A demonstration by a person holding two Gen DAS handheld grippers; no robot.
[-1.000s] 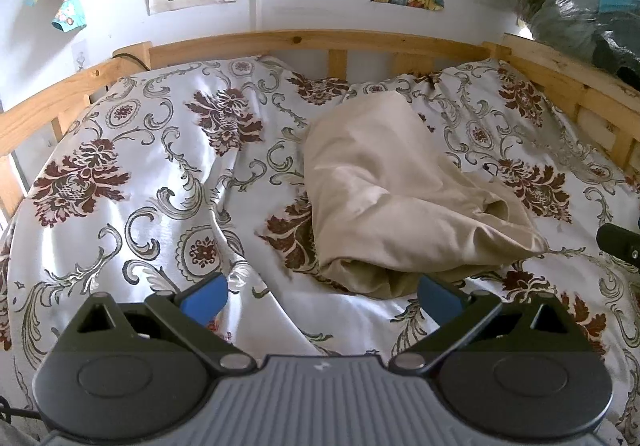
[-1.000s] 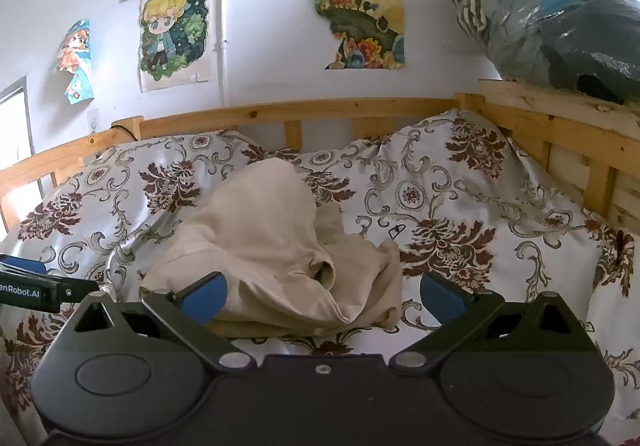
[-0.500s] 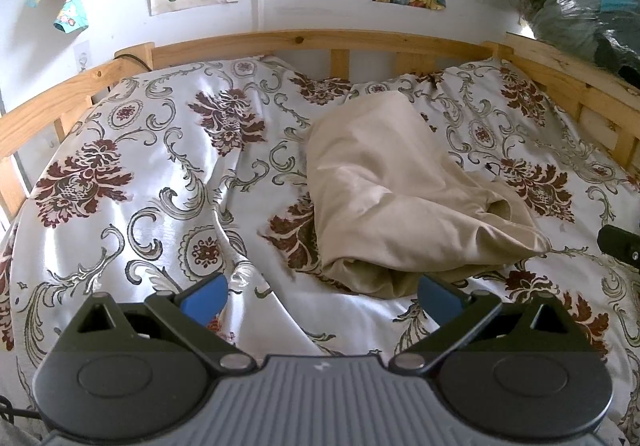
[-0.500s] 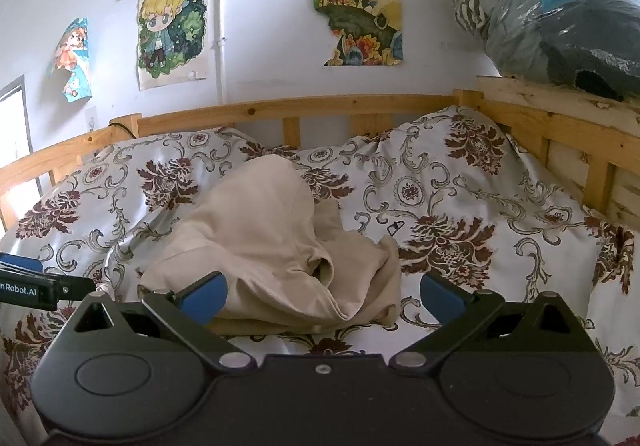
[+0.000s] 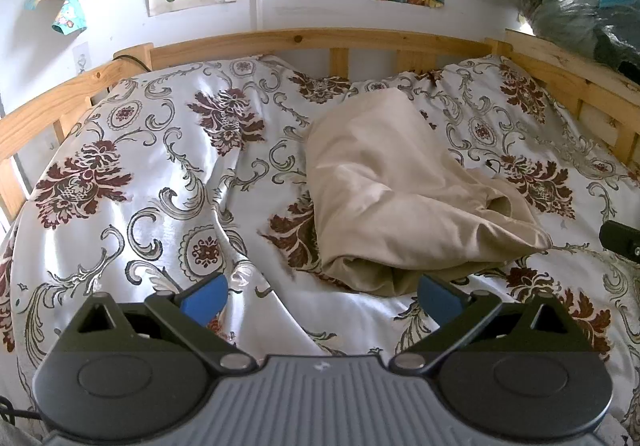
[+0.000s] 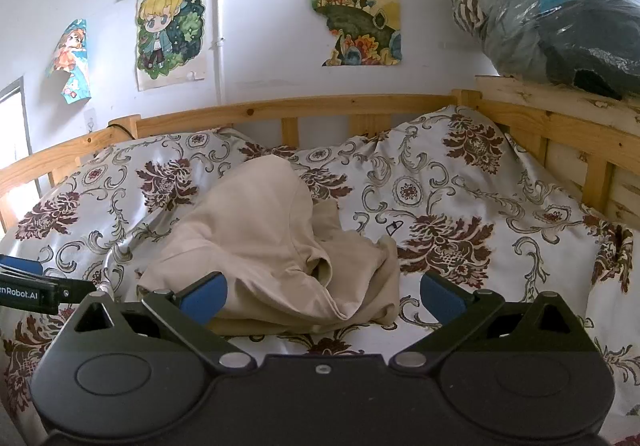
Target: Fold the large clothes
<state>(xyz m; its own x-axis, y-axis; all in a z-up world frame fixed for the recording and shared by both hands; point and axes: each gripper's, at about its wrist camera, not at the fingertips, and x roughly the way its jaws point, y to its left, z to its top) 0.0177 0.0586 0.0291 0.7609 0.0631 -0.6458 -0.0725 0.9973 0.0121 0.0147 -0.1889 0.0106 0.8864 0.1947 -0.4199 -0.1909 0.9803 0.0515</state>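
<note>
Left gripper [image 5: 322, 296] spread wide, blue pads empty, hanging low over the floral bedspread [image 5: 132, 182] just short of the garment's near hem. Right gripper [image 6: 322, 292] likewise spread and holding nothing, its left pad in line with the near edge of the cloth. The beige garment [image 5: 392, 198] lies in a loose heap on the bed, slightly right of centre in the left wrist view; its near edge is rolled under in several layers, and a pocket-like opening gapes on its right side. What sort of garment it is I cannot say for sure from this bunching; the seams in the right wrist view hint at a hooded top. Main risk as I judge it: a pinch at the near fold would take several layers at once, or catch the slippery bedspread along with the hem, so that lifting drags the cover and leaves the heap tangled. The two grippers sit close together, each visible at the edge of the other's view, so reaching for the same corner could make them knock. Farther back, the wooden bed rail [image 5: 320, 40] and the plastic-wrapped bundle [image 6: 560, 6] on the right-hand rail stand well apart and pose little hazard unless the cloth is flung wide when shaken out.
</note>
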